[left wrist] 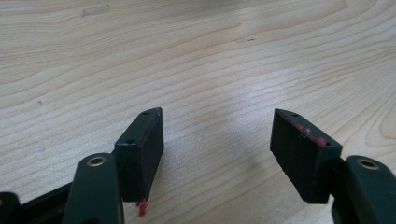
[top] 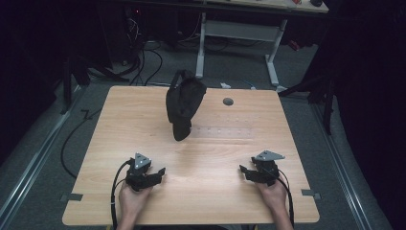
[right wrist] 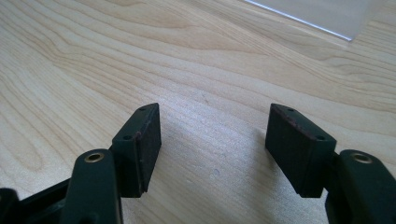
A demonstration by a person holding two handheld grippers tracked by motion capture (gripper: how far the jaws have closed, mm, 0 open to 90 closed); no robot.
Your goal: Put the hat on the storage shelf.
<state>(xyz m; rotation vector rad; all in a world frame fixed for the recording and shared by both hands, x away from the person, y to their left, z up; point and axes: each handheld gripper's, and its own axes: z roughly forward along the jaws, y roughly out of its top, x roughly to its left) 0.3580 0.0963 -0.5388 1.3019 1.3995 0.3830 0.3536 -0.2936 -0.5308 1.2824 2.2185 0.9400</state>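
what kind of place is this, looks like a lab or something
Probably a lab or recording workspace rather than a home: a bare wooden table on grey carpet, cables trailing across the floor, and a height-adjustable desk frame behind. A dark bag lies on the table beyond the two open grippers.
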